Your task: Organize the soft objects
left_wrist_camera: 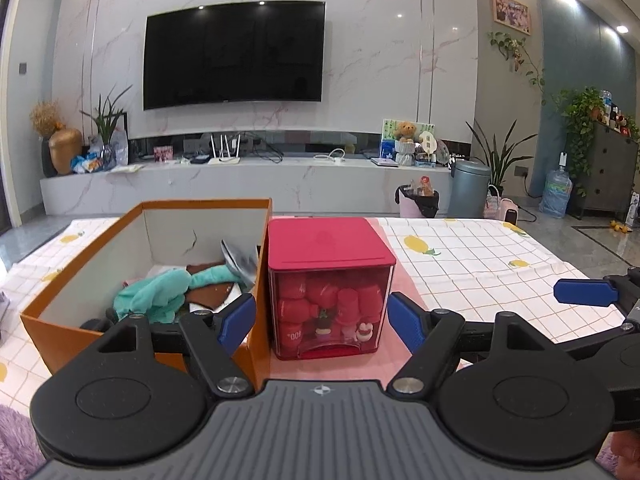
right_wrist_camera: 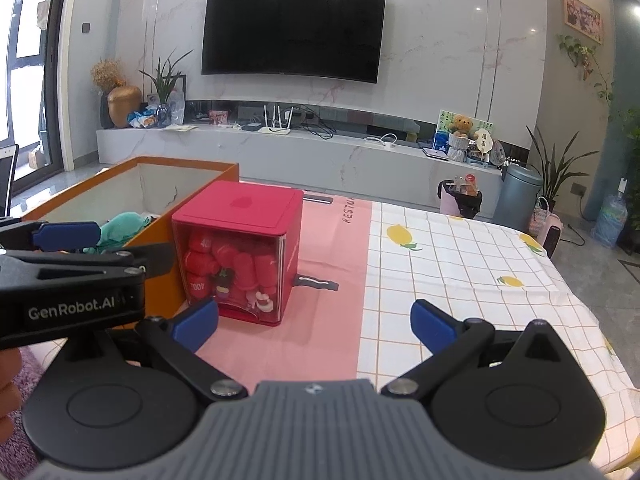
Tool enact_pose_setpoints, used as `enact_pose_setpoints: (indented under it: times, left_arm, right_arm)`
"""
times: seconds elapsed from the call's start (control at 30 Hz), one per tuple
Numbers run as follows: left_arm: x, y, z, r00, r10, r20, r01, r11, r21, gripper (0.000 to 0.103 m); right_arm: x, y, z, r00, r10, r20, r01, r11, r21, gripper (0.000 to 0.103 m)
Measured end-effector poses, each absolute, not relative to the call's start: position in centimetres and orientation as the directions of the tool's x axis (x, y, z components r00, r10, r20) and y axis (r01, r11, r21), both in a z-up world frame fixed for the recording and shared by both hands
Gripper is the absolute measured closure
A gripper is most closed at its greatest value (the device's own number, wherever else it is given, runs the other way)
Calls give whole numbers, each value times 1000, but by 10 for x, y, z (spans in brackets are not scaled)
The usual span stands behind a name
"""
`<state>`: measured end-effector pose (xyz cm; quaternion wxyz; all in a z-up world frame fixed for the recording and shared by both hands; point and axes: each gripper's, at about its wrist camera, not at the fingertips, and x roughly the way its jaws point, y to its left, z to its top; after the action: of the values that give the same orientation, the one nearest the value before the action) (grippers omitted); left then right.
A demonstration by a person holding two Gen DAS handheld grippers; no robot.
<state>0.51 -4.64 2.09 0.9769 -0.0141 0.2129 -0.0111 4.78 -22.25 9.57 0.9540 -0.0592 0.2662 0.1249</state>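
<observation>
I hold both the left gripper and the right gripper empty with jaws apart, near the lidded red box of rolled cloths, while green cloth lies in the orange box just left.

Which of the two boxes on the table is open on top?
The orange cardboard box, holding a teal soft item. The red box beside it is lidded.

A black television hangs above a teddy bear.
</observation>
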Motion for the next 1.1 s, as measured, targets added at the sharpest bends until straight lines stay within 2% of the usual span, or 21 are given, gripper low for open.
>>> enact_pose_setpoints:
  times: [1.1]
  left_arm:
    - [3, -55, 21, 909, 17, -416, -15, 1000, 10, 15]
  right_arm:
    - [50, -219, 92, 812, 191, -552, -266, 962, -58, 3]
